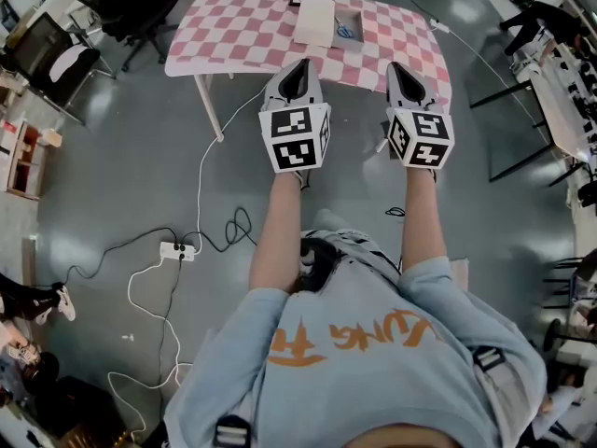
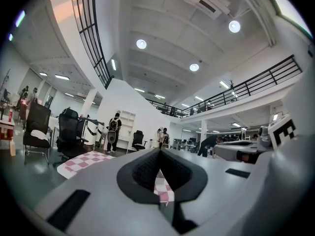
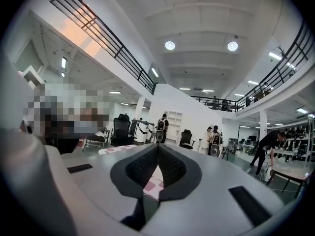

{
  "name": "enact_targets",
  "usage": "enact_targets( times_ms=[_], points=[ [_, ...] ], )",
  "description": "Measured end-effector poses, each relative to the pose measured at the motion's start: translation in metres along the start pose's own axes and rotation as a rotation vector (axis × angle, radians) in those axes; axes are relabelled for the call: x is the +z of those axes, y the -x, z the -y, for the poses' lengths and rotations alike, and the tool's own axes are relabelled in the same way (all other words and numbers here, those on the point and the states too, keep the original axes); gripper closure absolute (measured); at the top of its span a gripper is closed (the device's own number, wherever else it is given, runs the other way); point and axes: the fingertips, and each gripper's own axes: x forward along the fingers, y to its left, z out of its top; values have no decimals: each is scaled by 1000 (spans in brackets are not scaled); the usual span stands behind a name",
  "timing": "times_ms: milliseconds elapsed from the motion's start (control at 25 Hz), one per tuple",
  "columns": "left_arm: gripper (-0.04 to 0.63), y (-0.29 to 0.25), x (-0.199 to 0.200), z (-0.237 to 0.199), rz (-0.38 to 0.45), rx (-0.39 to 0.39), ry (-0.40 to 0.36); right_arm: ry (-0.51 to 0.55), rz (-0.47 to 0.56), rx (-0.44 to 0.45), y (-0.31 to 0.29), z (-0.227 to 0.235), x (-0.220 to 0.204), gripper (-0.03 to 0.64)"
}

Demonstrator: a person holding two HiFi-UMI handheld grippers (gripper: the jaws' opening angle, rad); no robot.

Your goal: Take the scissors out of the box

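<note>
While standing on grey floor at near side of pink-checked surface [image 1: 252,35], holds L tongs [image 1: 300,65] and R tongs [image 1: 396,67] level, side by side, tips aimed twd far side. From head view, puts both tips abt at near edge of surface, marker cubes facing up. Has L tongs pressed together, tips meeting, nothing btw them. Has R tongs pressed together too, likewise empty. Leaves scissors [image 1: 347,33] lying in open box [image 1: 358,17] on far part of surface, right of centre, blue handles only just visible, well apart from both tongs. Shows white lid-like panel [image 1: 314,21] just left of box; touching or not, can't tell. Shows power strip [image 1: 177,249] w/ cables on floor, near left.
</note>
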Motion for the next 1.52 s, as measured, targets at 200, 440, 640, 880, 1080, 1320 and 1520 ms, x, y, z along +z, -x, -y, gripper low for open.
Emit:
enact_targets(
  times_ms=[200,440,640,880,1080,1320,1520],
  points=[
    [578,-9,-14,9,-24,-18,-4,-34,-27,-24,-7,14,-14,620],
    [578,-26,-31,-12,-62,21,-23,-83,-23,-5,-42,9,-31,620],
    [578,-49,-45,-37,-71,96,16,-109,-1,4,-74,18,-32,620],
    [578,-103,-80,-41,-127,104,45,-124,-53,8,-118,48,-58,620],
    [578,-158,-131,-35,-224,93,92,-143,-122,-5,-154,84,-94,620],
    [578,-225,-174,-33,-320,96,102,-190,-212,-14,-202,132,-146,620],
    [578,-272,-193,-27,-391,94,78,-271,-253,-26,-238,173,-178,620]
  ],
)
